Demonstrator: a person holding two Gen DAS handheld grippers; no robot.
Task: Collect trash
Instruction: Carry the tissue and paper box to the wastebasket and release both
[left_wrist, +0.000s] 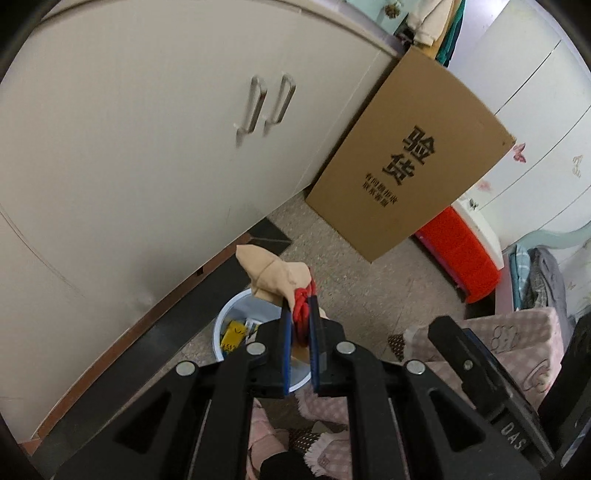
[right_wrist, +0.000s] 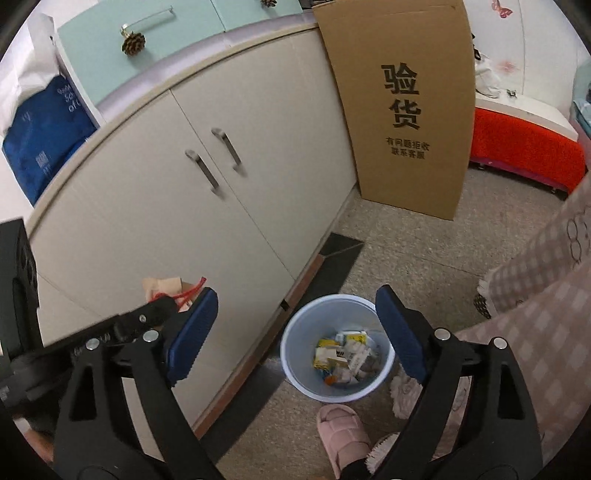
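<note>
My left gripper (left_wrist: 300, 301) is shut on a crumpled tan paper bag with red string handles (left_wrist: 275, 275); the string is pinched between the blue pads. It hangs above a pale blue waste bin (left_wrist: 225, 321) on the floor, which holds yellow and white wrappers. In the right wrist view the same bin (right_wrist: 295, 332) stands on the floor beside the cabinet, seen through the gap of my right gripper (right_wrist: 295, 310), which is open with nothing between its fingers. The tan bag (right_wrist: 166, 288) and the left gripper show at the left of that view.
A cream two-door cabinet (right_wrist: 207, 192) runs along the left. A tall cardboard box (right_wrist: 406, 110) leans at its end, with an orange stool (right_wrist: 524, 147) behind. A person's pink checked trouser leg (right_wrist: 535, 314) and pink slipper (right_wrist: 341, 430) are right beside the bin.
</note>
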